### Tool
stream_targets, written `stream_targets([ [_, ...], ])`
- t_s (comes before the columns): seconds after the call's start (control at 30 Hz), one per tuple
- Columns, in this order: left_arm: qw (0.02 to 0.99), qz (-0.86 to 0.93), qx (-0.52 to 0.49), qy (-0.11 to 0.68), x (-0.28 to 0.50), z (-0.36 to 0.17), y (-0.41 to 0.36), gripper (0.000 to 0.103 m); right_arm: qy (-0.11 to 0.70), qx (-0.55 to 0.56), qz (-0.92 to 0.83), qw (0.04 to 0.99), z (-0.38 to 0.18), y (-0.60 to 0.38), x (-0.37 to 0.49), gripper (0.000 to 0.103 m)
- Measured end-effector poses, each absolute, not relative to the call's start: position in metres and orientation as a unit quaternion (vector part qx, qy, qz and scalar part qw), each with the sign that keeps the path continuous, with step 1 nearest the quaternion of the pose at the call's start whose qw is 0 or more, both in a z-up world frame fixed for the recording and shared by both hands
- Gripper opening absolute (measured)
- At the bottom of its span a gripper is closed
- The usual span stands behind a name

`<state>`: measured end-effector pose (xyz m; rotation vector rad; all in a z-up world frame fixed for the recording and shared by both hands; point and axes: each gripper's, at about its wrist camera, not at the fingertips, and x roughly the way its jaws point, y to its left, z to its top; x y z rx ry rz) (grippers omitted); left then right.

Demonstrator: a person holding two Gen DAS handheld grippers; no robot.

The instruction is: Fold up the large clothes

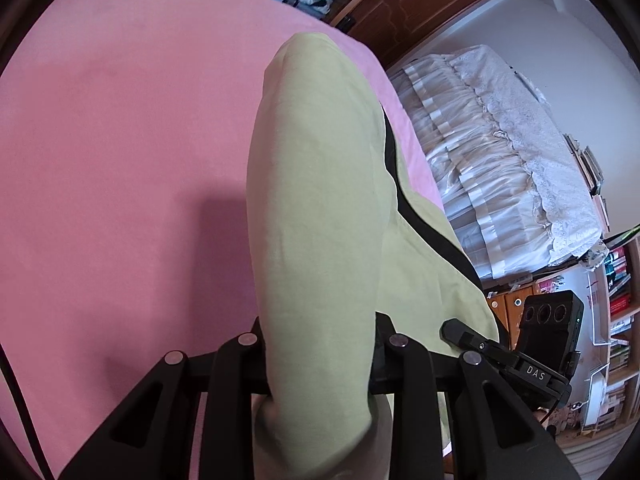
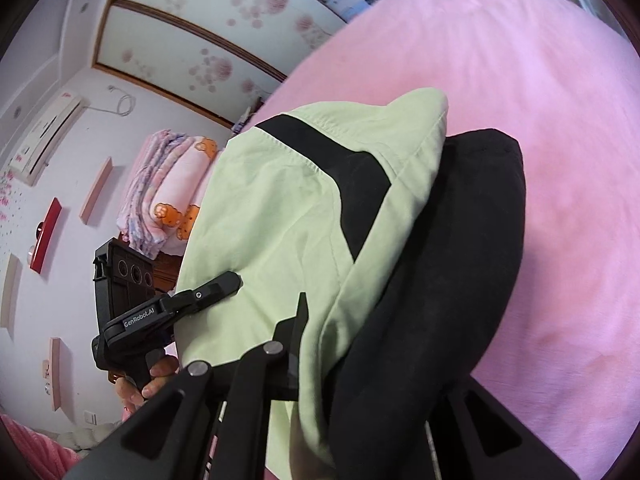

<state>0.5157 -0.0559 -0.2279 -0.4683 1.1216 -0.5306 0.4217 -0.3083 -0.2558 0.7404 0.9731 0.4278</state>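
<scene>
A light green garment with black panels [image 1: 320, 208] hangs lifted above a pink bed [image 1: 120, 152]. My left gripper [image 1: 320, 344] is shut on a bunched green fold that drapes over its fingers and hides the tips. My right gripper [image 2: 360, 344] is shut on the same garment [image 2: 280, 208], with green cloth and a black part [image 2: 452, 264] draped over it. The right gripper shows in the left wrist view [image 1: 500, 352], at the garment's right edge. The left gripper shows in the right wrist view [image 2: 180, 304], at its left edge.
The pink bed [image 2: 540, 120] fills the space under the garment. A white ruffled cover [image 1: 500, 168], bookshelves [image 1: 620, 312] and a brown door [image 1: 420, 4] lie to the right. Folded pink blankets [image 2: 168, 192] and a wardrobe [image 2: 200, 32] stand beyond.
</scene>
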Motion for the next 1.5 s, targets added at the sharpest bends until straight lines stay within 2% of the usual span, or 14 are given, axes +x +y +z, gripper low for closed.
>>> stream_targets([
  [0.33, 0.830, -0.216, -0.187, 0.478, 0.534, -0.158, 0.093, 0.026, 0.423, 0.337, 0.239, 0.807, -0.209, -0.184, 0.460, 0.009],
  [0.6, 0.851, -0.170, -0.181, 0.463, 0.543, -0.159, 0.236, 0.026, 0.430, 0.308, 0.286, 0.799, -0.208, -0.071, 0.497, 0.009],
  [0.8, 0.853, -0.144, -0.192, 0.464, 0.565, -0.205, 0.319, 0.026, 0.456, 0.282, 0.302, 0.788, -0.229, 0.009, 0.534, 0.009],
  [1.1, 0.850, -0.112, -0.181, 0.481, 0.628, -0.292, 0.351, 0.026, 0.473, 0.256, 0.306, 0.785, -0.301, 0.081, 0.593, 0.009],
  [1.3, 0.826, -0.091, -0.170, 0.529, 0.660, -0.365, 0.370, 0.027, 0.499, 0.236, 0.291, 0.782, -0.362, 0.113, 0.616, 0.009],
  [1.37, 0.821, -0.087, -0.176, 0.536, 0.664, -0.387, 0.376, 0.029, 0.510, 0.217, 0.283, 0.783, -0.377, 0.120, 0.615, 0.009],
  [1.5, 0.826, -0.076, -0.157, 0.536, 0.664, -0.408, 0.374, 0.044, 0.497, 0.200, 0.275, 0.798, -0.386, 0.126, 0.612, 0.012],
])
